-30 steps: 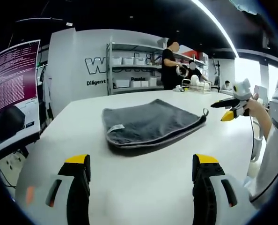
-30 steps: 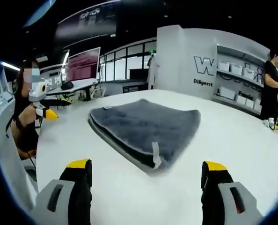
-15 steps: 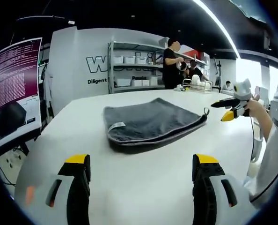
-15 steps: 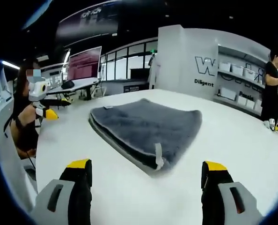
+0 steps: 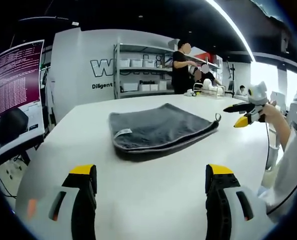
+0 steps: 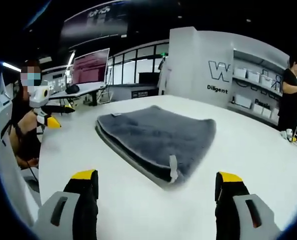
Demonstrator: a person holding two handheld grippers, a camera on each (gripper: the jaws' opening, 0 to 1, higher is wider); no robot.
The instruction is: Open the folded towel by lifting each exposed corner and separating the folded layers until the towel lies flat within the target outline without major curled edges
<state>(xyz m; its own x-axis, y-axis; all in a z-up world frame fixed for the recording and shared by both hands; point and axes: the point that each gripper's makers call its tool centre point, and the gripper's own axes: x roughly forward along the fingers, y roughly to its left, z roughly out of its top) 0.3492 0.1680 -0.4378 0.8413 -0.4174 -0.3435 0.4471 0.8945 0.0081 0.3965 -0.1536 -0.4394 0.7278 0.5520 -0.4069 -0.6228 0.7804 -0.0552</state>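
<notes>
Left gripper view looks across a white table (image 5: 153, 200) at the grey towel (image 5: 158, 129), which lies folded in stacked layers near the table's middle, well apart from both tools. Its white care label (image 5: 122, 134) sits on the near left corner, and a small hanging loop (image 5: 218, 118) sticks out at the far right corner. The left gripper (image 5: 151, 180) hangs low over the bare tabletop with its jaws spread wide and nothing between them, lined up on the towel's layered edge. The right gripper (image 5: 244, 119) shows off to the right, hovering just beside the loop corner, probably so each tool can take its own end. From the right gripper view, the right gripper (image 6: 158, 187) is likewise wide open and empty, facing the corner with the white tag (image 6: 173, 167), where the fold's layers show as stacked edges. No corner is lifted yet; I cannot make out any target outline. People stand by the shelves (image 5: 141, 70) behind
</notes>
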